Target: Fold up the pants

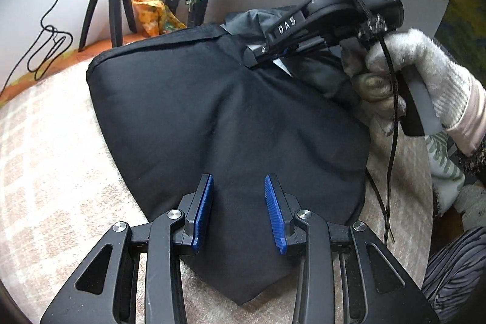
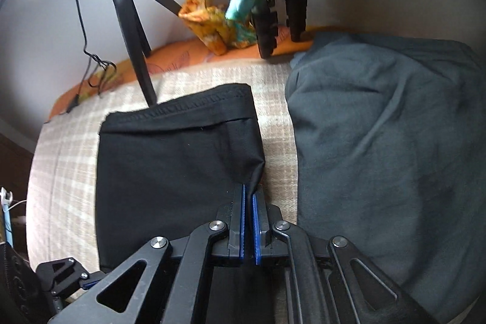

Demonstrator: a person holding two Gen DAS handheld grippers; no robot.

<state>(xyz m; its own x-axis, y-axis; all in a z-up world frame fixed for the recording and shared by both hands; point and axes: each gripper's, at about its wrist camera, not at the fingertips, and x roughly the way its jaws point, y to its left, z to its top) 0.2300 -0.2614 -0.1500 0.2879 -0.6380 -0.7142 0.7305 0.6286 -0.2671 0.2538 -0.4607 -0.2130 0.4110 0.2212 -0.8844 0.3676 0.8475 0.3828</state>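
The black pants [image 1: 224, 111] lie part-folded on the plaid blanket [image 1: 60, 160], waistband toward the far edge by the tripod [image 2: 130, 29]. Right gripper [image 2: 249, 196] is clamped on the pants' right edge, fabric pinched between its pads. Left gripper [image 1: 240, 187] stands apart over the near end, holding nothing, cloth directly below. The pants run away from both grippers. Judgement: left is nearer the loose near end.
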